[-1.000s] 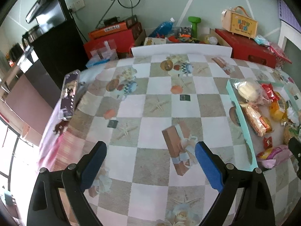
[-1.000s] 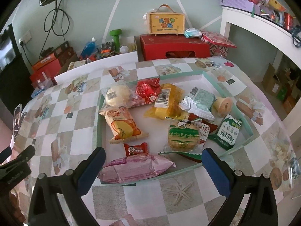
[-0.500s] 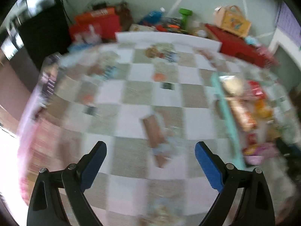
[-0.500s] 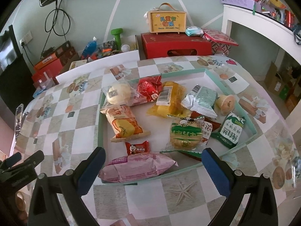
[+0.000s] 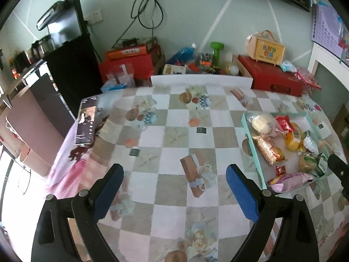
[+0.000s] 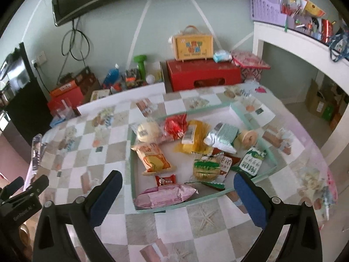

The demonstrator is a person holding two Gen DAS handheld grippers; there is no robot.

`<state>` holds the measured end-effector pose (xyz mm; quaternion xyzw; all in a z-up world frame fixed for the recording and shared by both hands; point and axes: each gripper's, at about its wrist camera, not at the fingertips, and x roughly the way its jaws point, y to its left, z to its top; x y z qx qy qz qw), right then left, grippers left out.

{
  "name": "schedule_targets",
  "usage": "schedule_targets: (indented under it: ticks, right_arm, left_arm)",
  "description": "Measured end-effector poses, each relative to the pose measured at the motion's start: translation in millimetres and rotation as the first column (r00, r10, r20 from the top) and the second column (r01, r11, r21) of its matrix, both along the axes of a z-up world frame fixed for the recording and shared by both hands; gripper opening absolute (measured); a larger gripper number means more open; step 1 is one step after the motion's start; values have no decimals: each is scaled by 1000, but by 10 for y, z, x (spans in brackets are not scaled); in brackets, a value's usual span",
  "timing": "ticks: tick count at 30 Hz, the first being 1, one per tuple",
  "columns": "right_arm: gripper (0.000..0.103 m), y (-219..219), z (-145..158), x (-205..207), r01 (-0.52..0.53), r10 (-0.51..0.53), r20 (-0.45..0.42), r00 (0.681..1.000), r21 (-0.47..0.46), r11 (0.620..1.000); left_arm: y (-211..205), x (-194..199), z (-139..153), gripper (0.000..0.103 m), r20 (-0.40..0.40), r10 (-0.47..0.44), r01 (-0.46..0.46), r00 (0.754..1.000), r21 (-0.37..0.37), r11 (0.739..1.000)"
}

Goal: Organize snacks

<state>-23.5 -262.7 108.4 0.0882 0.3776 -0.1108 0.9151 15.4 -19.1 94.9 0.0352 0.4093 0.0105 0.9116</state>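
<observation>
A shallow mint-green tray [image 6: 132, 163] on the checkered table holds several wrapped snacks: a pink packet [image 6: 165, 195] at the front, a small red candy [image 6: 165, 180], an orange bread bag [image 6: 151, 158], a round bun [image 6: 147, 131], a red bag [image 6: 175, 126], a yellow packet [image 6: 196, 136], a silver-green packet [image 6: 223, 134] and a green milk carton [image 6: 252, 163]. My right gripper [image 6: 177, 198] is open and empty, above the tray's front edge. My left gripper [image 5: 174, 192] is open and empty over bare tablecloth, left of the tray [image 5: 250, 144].
A phone [image 5: 86, 120] lies at the table's left edge. Red boxes [image 6: 204, 76], a yellow case [image 6: 193, 44], bottles and a green dumbbell [image 6: 140, 65] crowd the floor behind the table. A white shelf [image 6: 290, 41] stands to the right.
Both grippers have risen and tilted up, so more wall and the screen show. The left view swung with blur in between. The snacks have not moved.
</observation>
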Motion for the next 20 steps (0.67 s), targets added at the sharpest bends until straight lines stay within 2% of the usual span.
schedule_targets:
  ticks: [6, 15, 20]
  right_arm:
    - [103, 57, 99, -152, -14, 14, -5, 1000, -6, 1000]
    - [103, 34, 72, -268, -11, 11, -27, 1000, -6, 1000]
    - [103, 38, 56, -266, -13, 13, -29, 999, -6, 1000]
  left_arm:
    - [59, -171, 131, 95, -4, 15, -15, 1000, 2, 1000]
    - [83, -276, 90, 95, -41, 26, -26, 999, 2, 1000]
    - [85, -288, 67, 95, -23, 31, -31, 999, 17, 999]
